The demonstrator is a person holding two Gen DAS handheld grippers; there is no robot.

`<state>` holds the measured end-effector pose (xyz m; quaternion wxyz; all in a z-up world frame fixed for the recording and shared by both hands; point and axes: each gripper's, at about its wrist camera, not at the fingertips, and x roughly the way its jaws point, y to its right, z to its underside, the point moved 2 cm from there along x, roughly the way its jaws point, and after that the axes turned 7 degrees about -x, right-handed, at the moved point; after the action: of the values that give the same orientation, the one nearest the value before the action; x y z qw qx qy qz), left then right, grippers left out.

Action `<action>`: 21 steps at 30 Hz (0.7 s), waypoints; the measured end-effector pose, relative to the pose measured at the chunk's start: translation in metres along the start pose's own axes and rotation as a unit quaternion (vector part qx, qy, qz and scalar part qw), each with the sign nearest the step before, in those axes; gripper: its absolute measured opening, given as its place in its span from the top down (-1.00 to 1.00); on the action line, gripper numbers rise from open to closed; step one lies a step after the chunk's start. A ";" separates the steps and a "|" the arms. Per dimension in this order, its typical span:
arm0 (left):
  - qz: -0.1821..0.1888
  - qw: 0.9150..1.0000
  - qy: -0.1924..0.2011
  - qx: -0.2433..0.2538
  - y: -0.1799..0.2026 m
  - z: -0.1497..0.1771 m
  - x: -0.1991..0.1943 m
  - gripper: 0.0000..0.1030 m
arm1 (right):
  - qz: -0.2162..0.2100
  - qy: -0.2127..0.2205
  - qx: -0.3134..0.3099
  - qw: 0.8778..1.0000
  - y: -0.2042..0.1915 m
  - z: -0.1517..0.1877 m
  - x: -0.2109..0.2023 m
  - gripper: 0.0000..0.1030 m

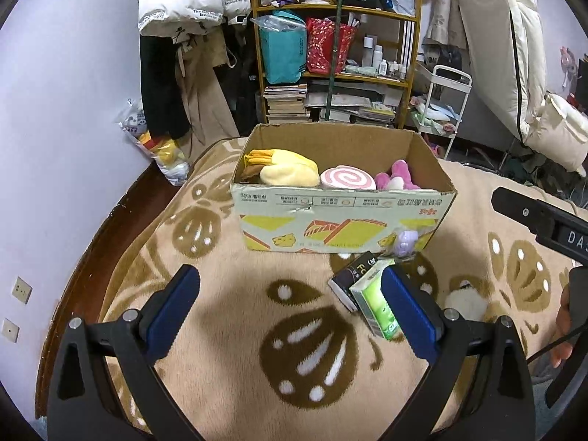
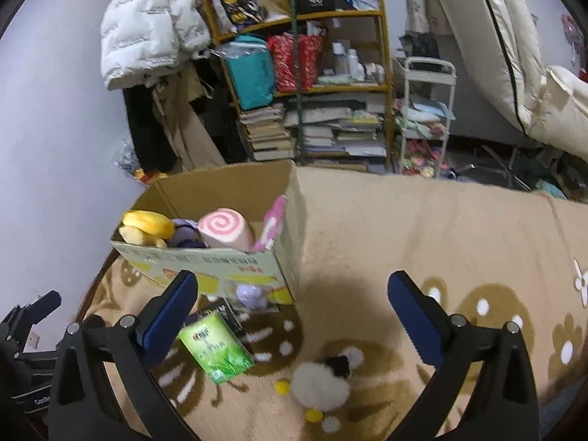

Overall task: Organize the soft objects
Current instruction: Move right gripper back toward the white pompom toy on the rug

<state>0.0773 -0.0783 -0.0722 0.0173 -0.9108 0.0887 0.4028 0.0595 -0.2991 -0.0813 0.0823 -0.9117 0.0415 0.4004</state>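
The left gripper [image 1: 290, 294] is wide open, blue pads [image 1: 408, 312] far apart, nothing between them, pointing forward & a bit down. The right gripper [image 2: 294, 301] is also wide open and empty, held low. A hand [image 1: 564, 327] shows at the right edge of the left wrist view, w/ a cable beside it.

Two wrist fisheyes looking down and forward over a patterned blanket toward an open box.

The left wrist view faces the cardboard box [image 1: 341, 217] nearly square-on, from near. The right wrist view sits further right, seeing the same box [image 2: 220, 261] off to its left at an angle. Both share the green packet [image 1: 371, 299] [image 2: 217, 345], the white plush [image 2: 319, 382] and the far bookshelf [image 1: 330, 11].
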 end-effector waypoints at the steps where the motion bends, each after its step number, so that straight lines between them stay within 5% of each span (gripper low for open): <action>1: 0.000 1.000 -0.001 0.004 0.001 0.002 0.000 -0.90 | 0.001 -0.007 0.005 1.000 0.003 0.002 0.000 -1.00; 21: 0.011 0.998 -0.018 0.059 0.054 0.015 0.044 -0.90 | 0.005 -0.105 0.068 0.992 0.031 0.026 0.030 -1.00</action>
<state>0.0860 -0.1365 -0.1129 0.0684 -0.8996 0.1218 0.4138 0.0561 -0.3249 -0.1241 0.1461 -0.8568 0.0648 0.4902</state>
